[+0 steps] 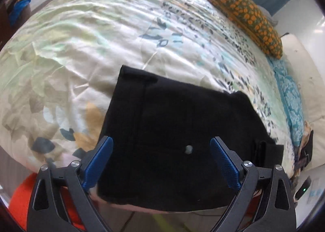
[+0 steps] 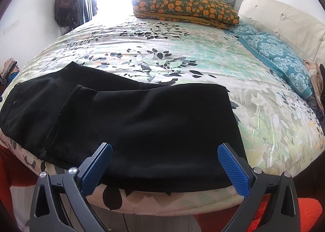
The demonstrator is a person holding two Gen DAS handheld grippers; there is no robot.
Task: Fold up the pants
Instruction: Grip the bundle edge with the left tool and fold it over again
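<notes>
Black pants (image 2: 142,122) lie folded on the bed's floral cover, near the front edge. The legs are folded back over the waist part, which sticks out to the left. In the left wrist view the pants (image 1: 182,140) show a small pale button. My left gripper (image 1: 161,163) is open and empty, its blue pads either side of the waist end. My right gripper (image 2: 164,169) is open and empty, just in front of the pants' near fold.
A floral bedcover (image 2: 182,57) spans the bed. An orange-flowered folded blanket (image 2: 182,8) lies at the back. Teal pillows (image 2: 274,55) sit right by a cream headboard (image 2: 284,18). An orange rug (image 2: 300,217) lies on the floor.
</notes>
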